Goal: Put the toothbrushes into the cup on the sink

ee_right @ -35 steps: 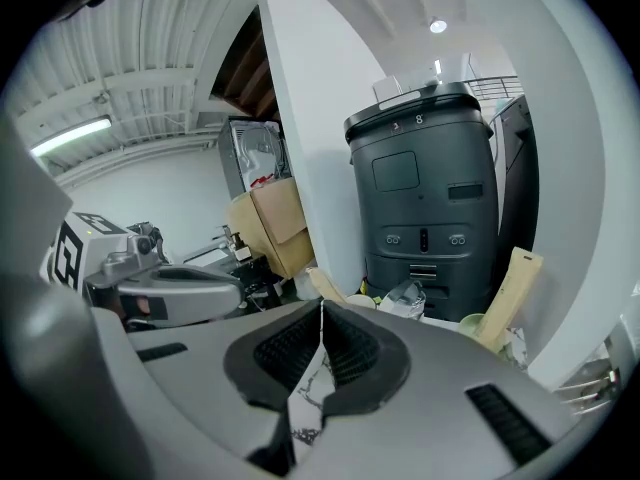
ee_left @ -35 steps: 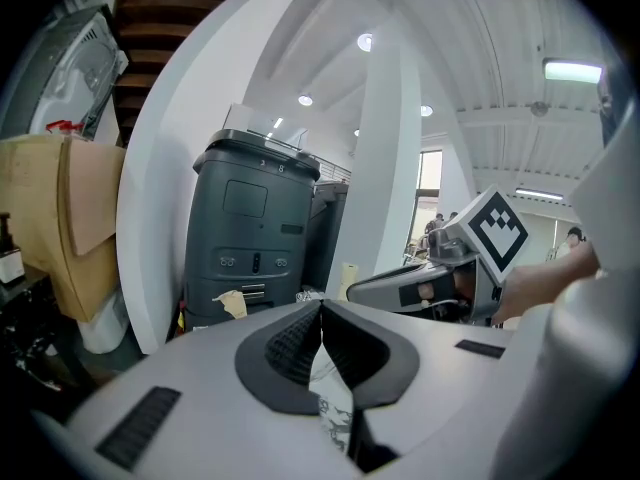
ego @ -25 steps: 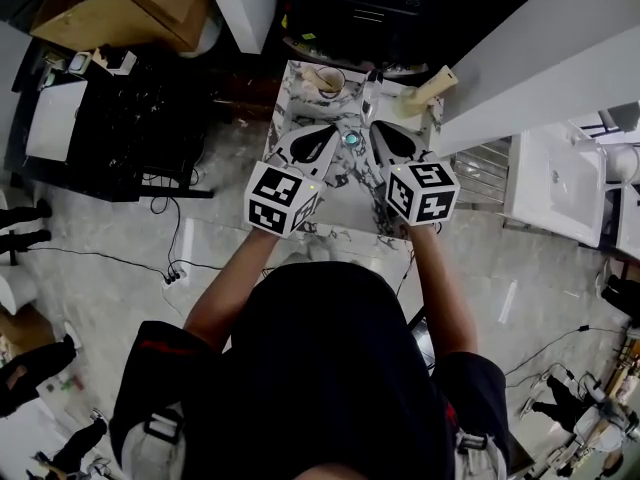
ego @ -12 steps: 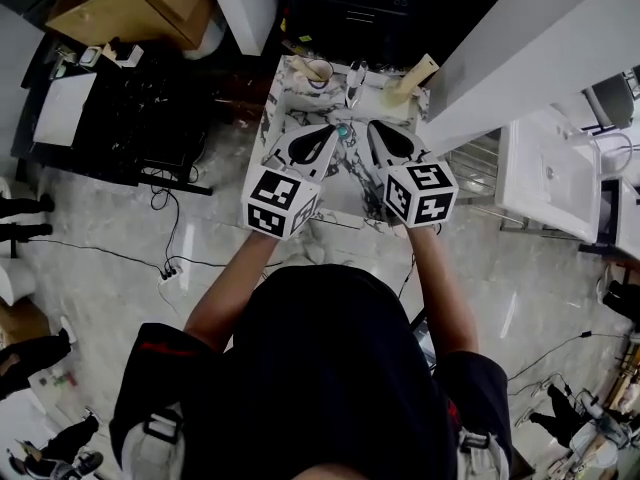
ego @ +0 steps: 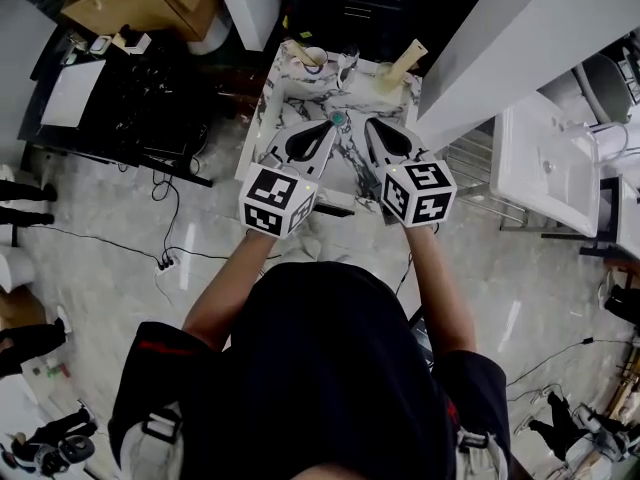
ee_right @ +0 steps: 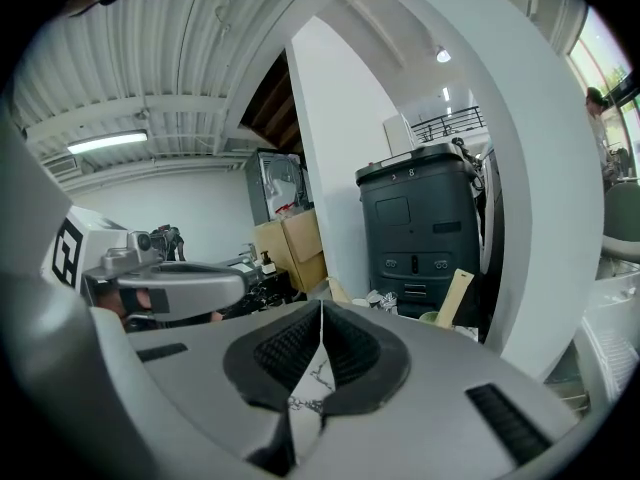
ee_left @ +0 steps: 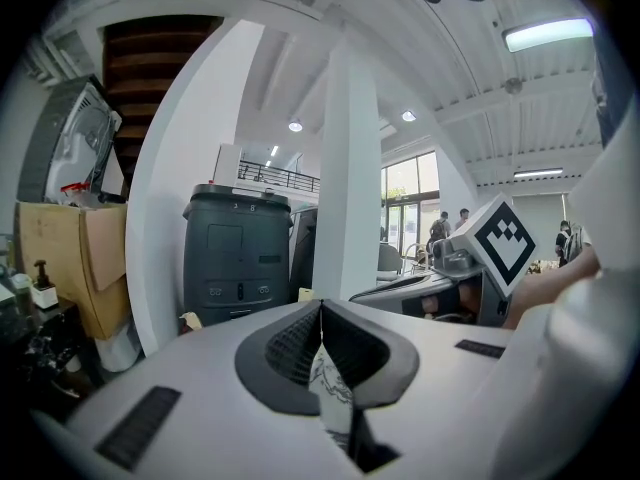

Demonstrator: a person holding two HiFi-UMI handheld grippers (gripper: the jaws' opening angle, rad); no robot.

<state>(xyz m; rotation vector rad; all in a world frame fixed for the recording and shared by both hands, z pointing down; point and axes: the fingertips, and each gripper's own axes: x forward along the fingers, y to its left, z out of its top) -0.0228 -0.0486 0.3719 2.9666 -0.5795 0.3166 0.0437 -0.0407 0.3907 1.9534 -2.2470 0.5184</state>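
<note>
The marble sink top (ego: 300,103) lies ahead of me in the head view, with a teal drain (ego: 338,119) in its middle. A pale cup (ego: 312,58) stands at its far left corner with a tan stick-like thing in it, too small to name. Beside the faucet (ego: 350,64), a green cup holds a wooden piece (ego: 400,68) at the far right. My left gripper (ego: 328,128) and right gripper (ego: 371,125) hover side by side over the basin, both shut and empty. The left gripper (ee_left: 320,306) and right gripper (ee_right: 321,306) show meeting pads in their own views.
A dark grey bin (ee_left: 235,253) stands behind the sink, with a white pillar (ee_left: 345,188) next to it. Cardboard boxes (ego: 150,3) and a black cluttered table (ego: 130,108) are on the left. A white basin (ego: 555,168) is on the right. Cables (ego: 165,263) cross the floor.
The sink top has slid up and left in the head view. Both grippers sit slightly nearer my body relative to the drain. Their jaws stay shut.
</note>
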